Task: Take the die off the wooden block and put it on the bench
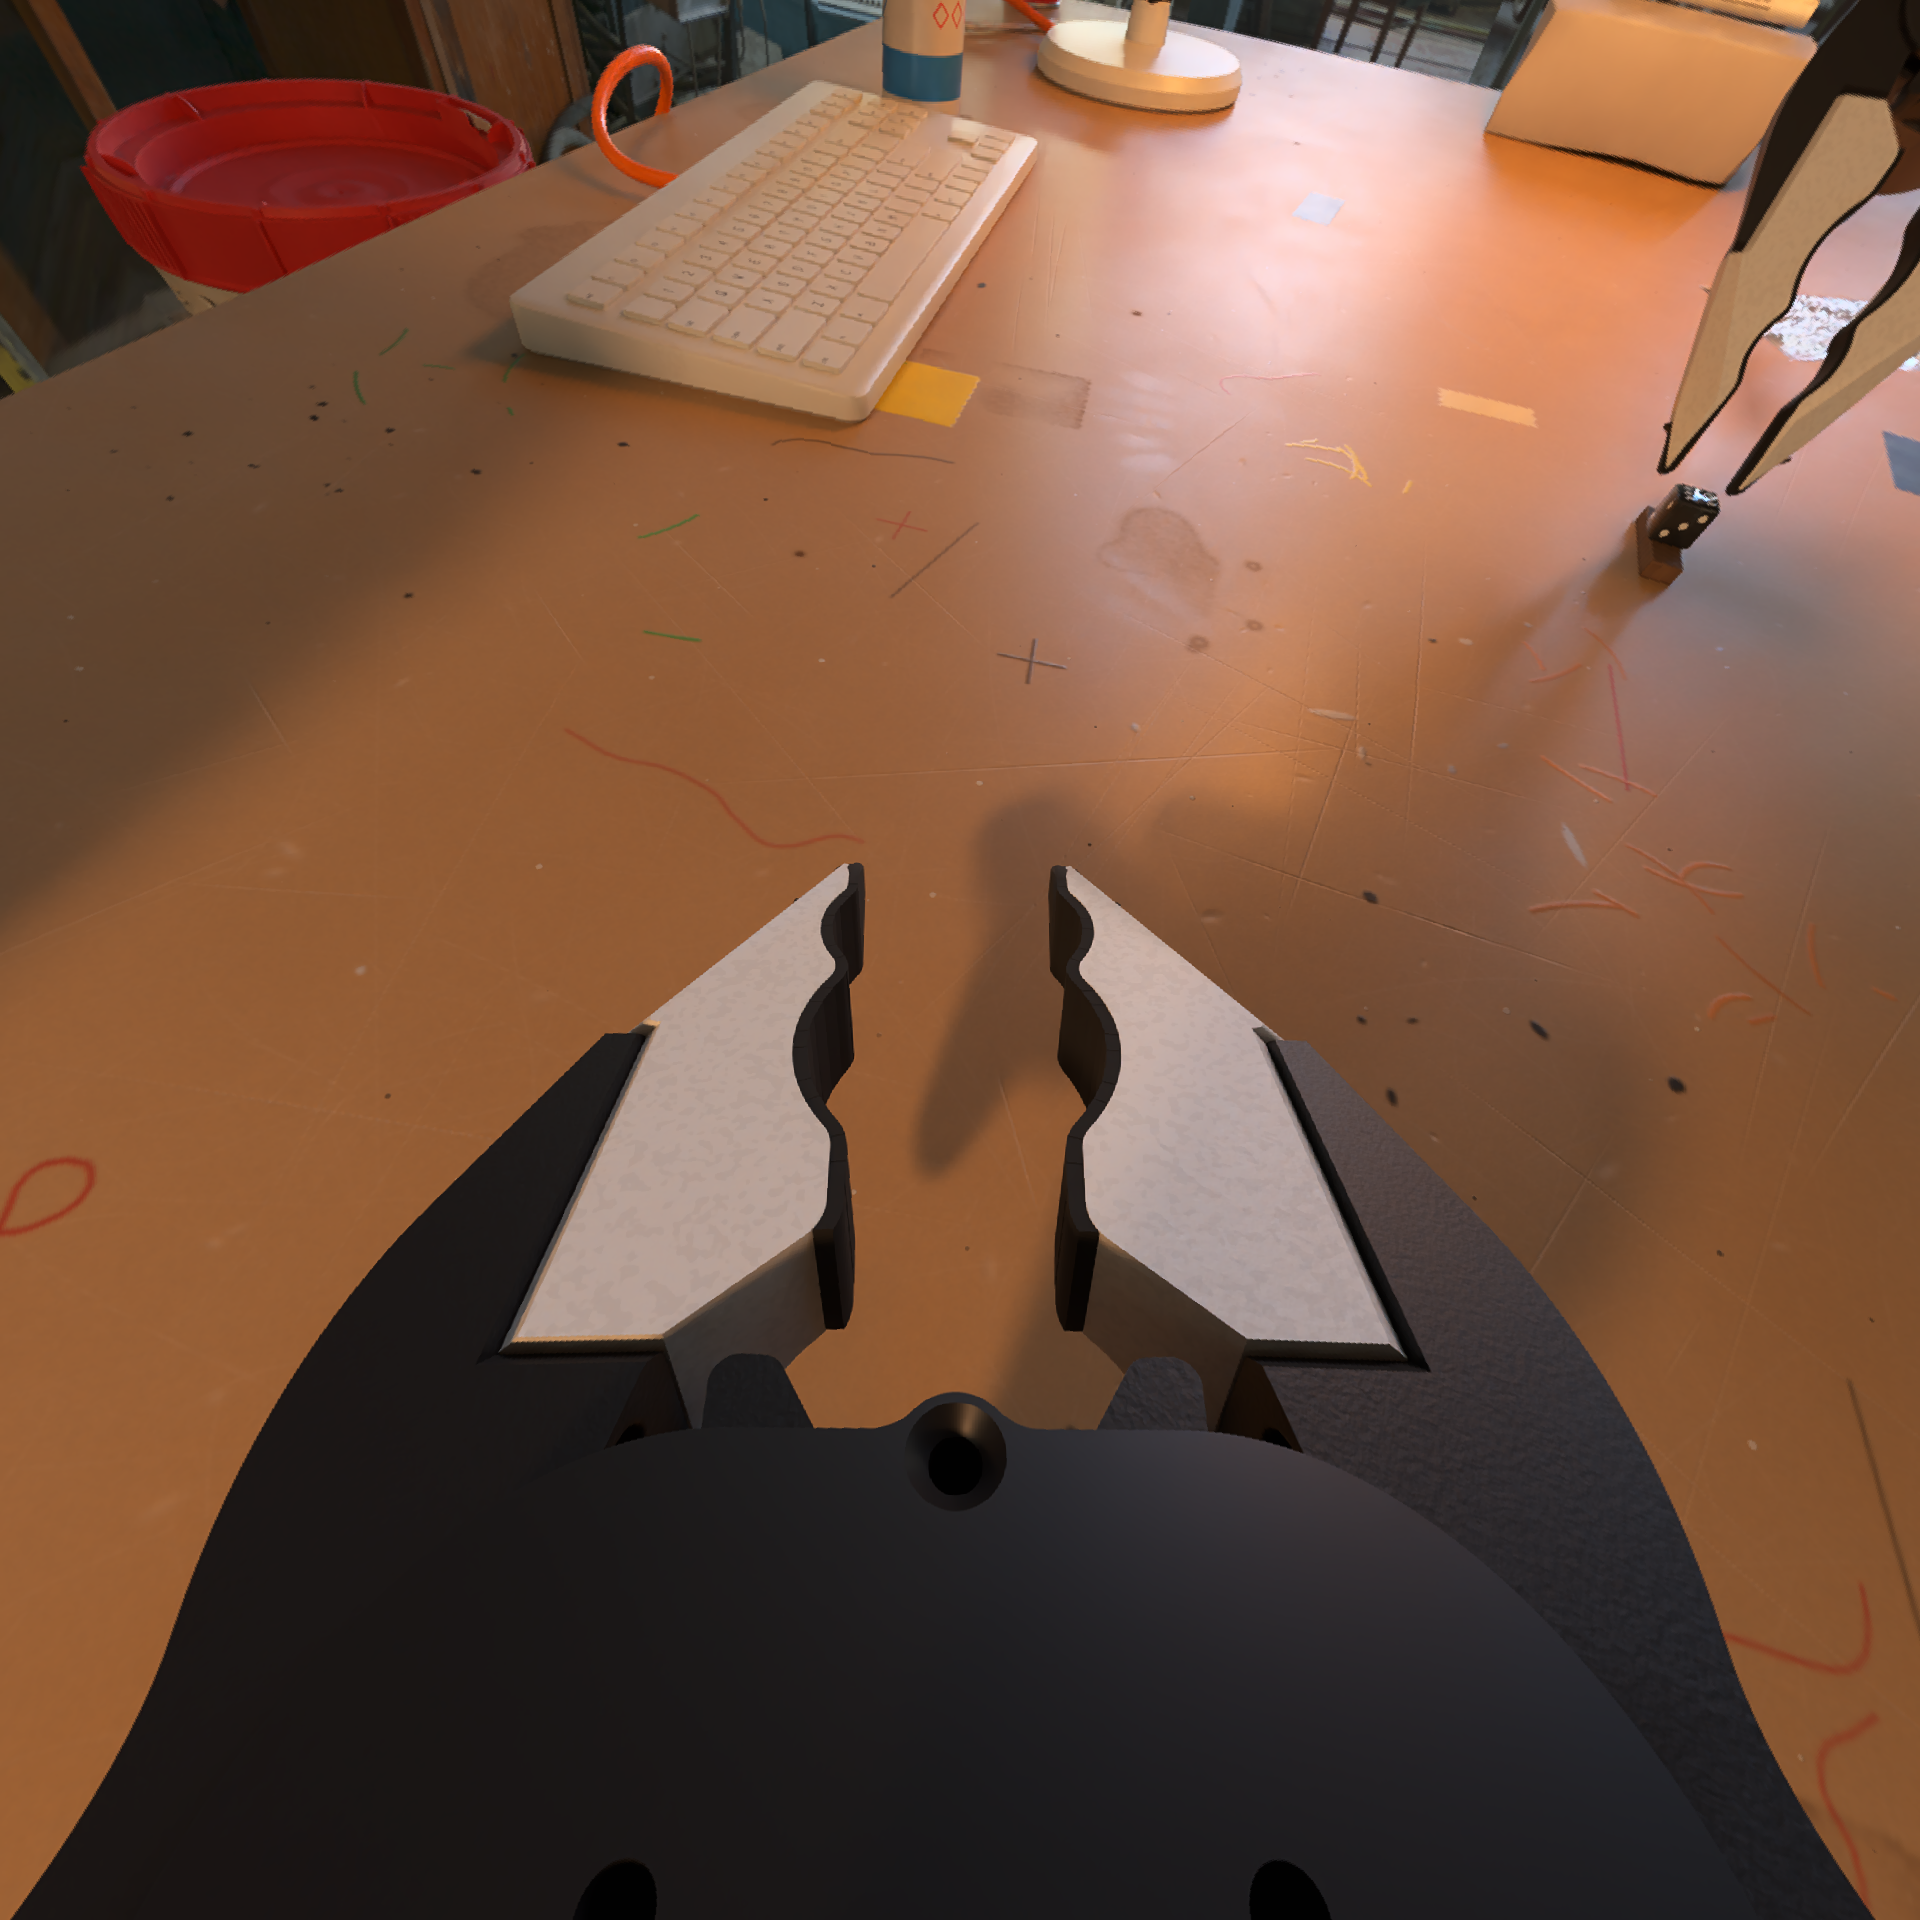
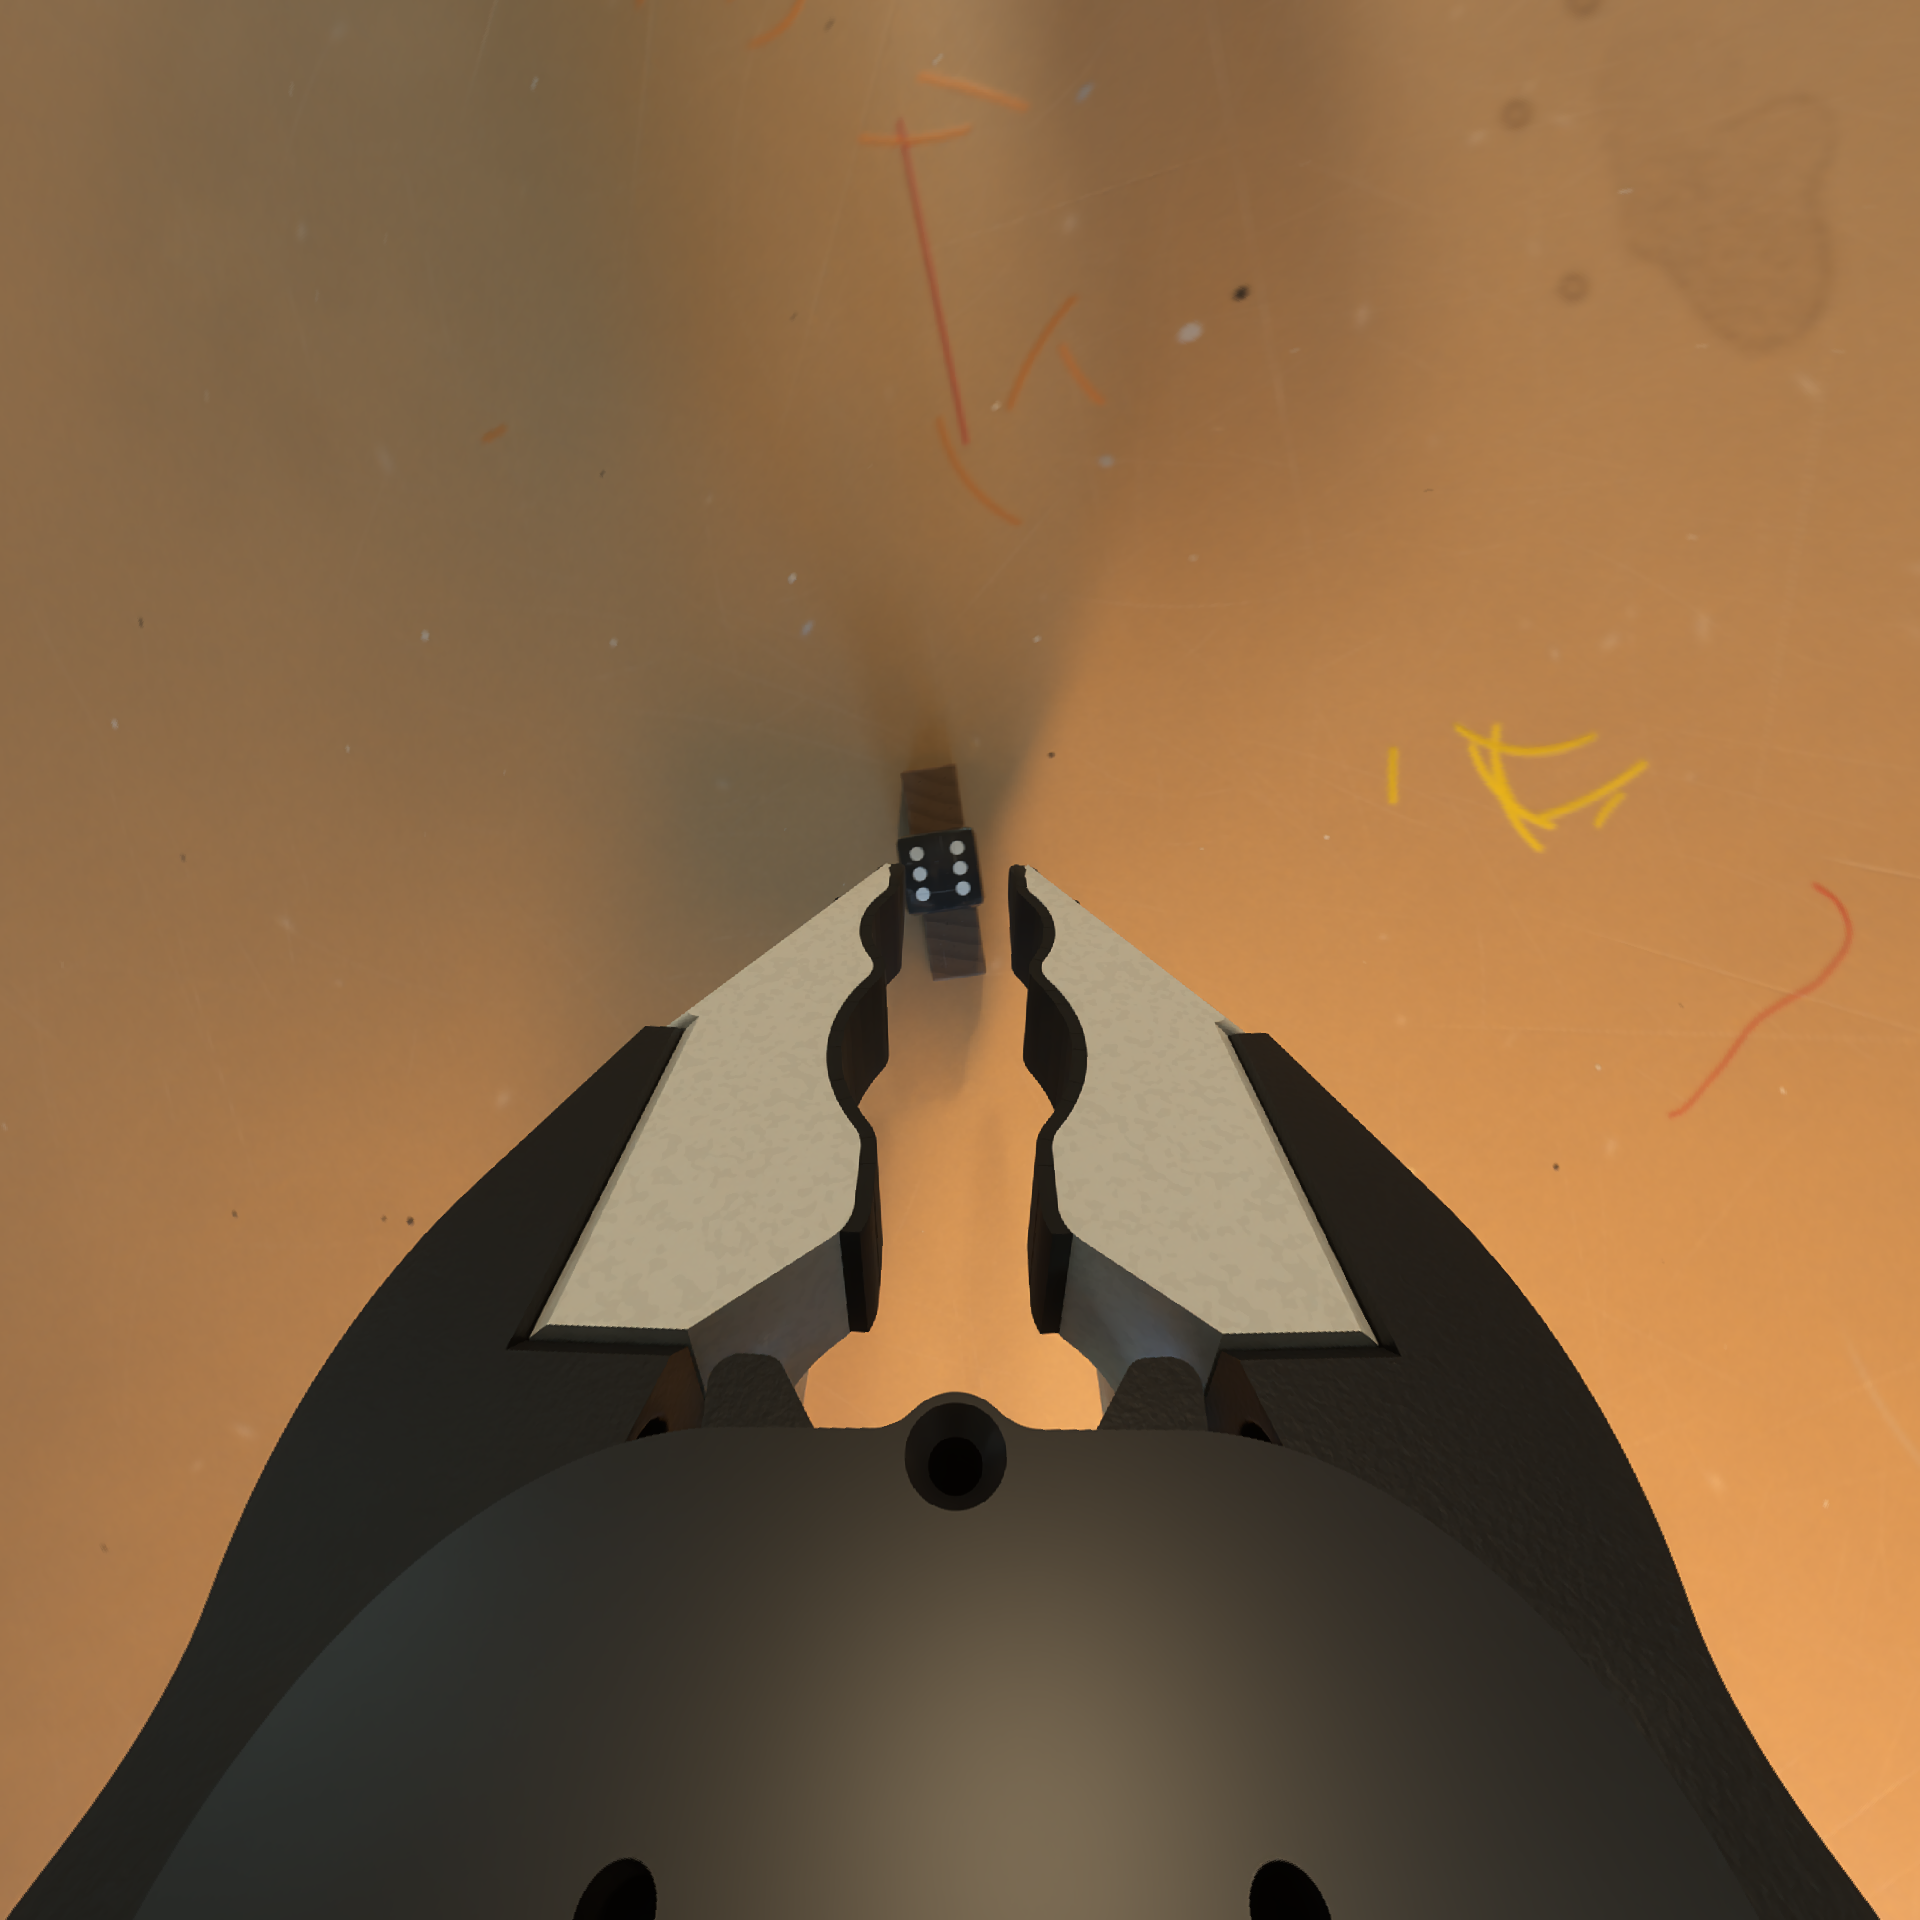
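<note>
A small black die with white pips sits on top of a small dark wooden block on the bench at the far right. My right gripper hangs open just above the die, pointing down. In the right wrist view the die lies just beyond the open fingertips of the right gripper, close to the left finger, with the block under it. My left gripper is open and empty, low over the bench, far left of the die.
A white keyboard lies at the back of the bench. A lamp base, a blue and white container and a pale box stand behind. A red bucket stands off the left edge.
</note>
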